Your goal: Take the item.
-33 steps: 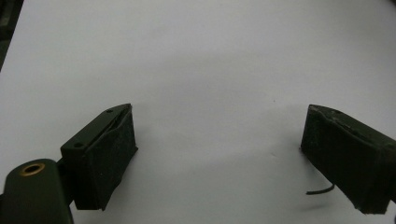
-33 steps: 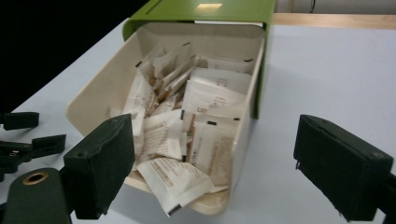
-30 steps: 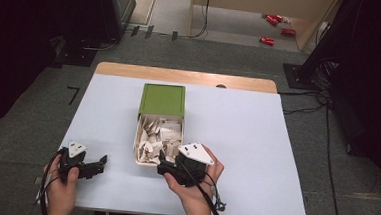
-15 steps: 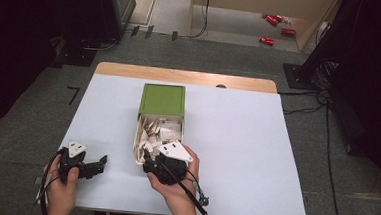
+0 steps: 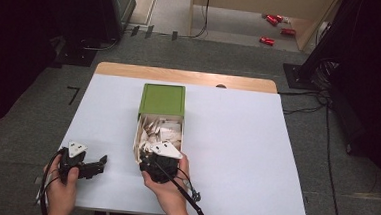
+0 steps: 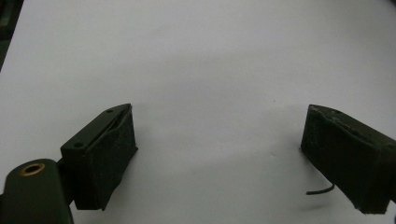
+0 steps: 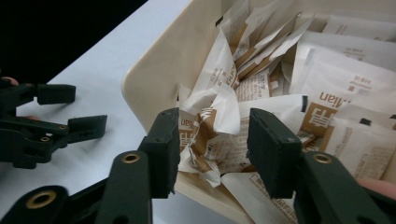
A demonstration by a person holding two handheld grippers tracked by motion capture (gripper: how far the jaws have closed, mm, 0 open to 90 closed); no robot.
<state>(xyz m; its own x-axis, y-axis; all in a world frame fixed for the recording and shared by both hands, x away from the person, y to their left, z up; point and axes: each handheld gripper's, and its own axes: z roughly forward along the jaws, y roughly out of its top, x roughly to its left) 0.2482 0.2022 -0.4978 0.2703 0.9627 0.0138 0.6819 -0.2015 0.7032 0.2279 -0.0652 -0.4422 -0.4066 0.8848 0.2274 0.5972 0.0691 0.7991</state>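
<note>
Crumpled sachet [image 7: 212, 135] lies at the near end of the cream tray [image 5: 137, 143], between the right gripper [image 7: 212, 149] jaws, which have been closing, pads not yet pressing. Left gripper [image 5: 100, 161], at nine o'clock on the surface [image 5: 236, 140], rests jaws apart.

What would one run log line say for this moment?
right tongs: closing around crumpled white-and-brown paper sachet in cream drawer | left tongs: open, over white table

Cream tray [image 5: 138, 139] of white-and-brown printed packets [image 7: 219, 135], green box [image 5: 163, 100], pale-blue table [image 5: 236, 140].
</note>
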